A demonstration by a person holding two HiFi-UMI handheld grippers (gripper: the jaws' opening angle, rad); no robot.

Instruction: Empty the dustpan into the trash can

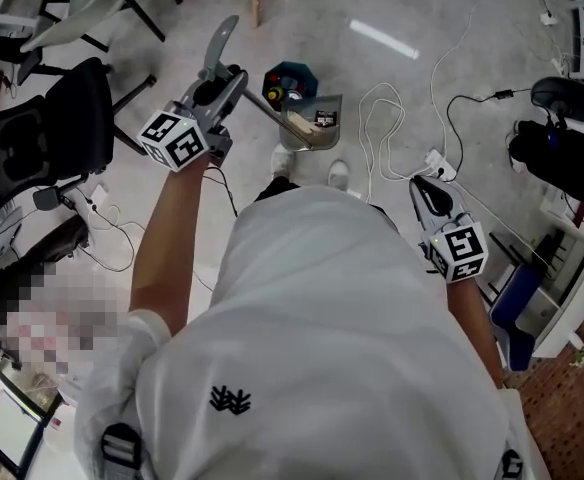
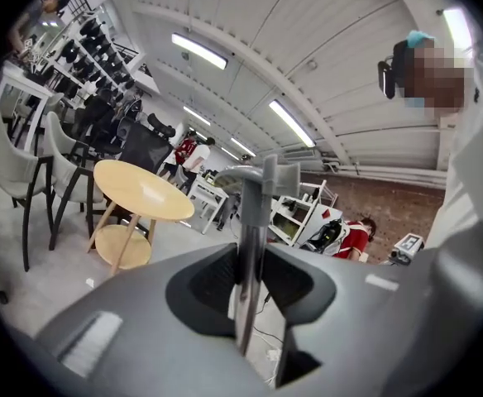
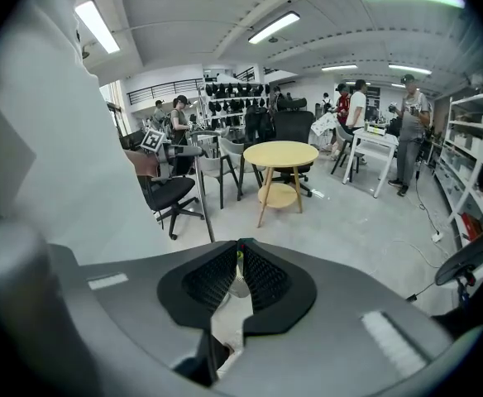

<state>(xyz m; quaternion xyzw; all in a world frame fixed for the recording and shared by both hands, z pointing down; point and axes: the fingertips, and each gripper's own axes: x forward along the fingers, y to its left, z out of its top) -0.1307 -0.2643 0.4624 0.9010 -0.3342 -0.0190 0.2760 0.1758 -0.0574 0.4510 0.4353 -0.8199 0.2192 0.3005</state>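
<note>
Your left claw [image 2: 247,263] is clamped tight on the dustpan's metal handle [image 2: 251,209]. The pole runs straight up between both pads, and the grey grip end sticks out above the tips. Your forearm's raised, so the handle slants down and away from you to the pan.

The dustpan [image 1: 317,128] is down on the floor [image 1: 422,28] in front of your shoes [image 1: 338,175], tilted. Its far edge is right up against the near side of the trash can [image 1: 292,76]. Can't tell if it's touching the rim or just over it. There's a tan scrap in the pan, and the dark blue can has some bits in it, too small to ID.

Your right claw [image 3: 239,251] is closed w/ nothing in it. The pads meet at the tips, and only a sliver of floor shows thru the gap behind them. It hangs low by your right side, well apart from the pan and can.

Other stuff: white cable [image 1: 377,128] looped on the floor just right of the dustpan, black office chair [image 1: 47,133] off to your left.
</note>
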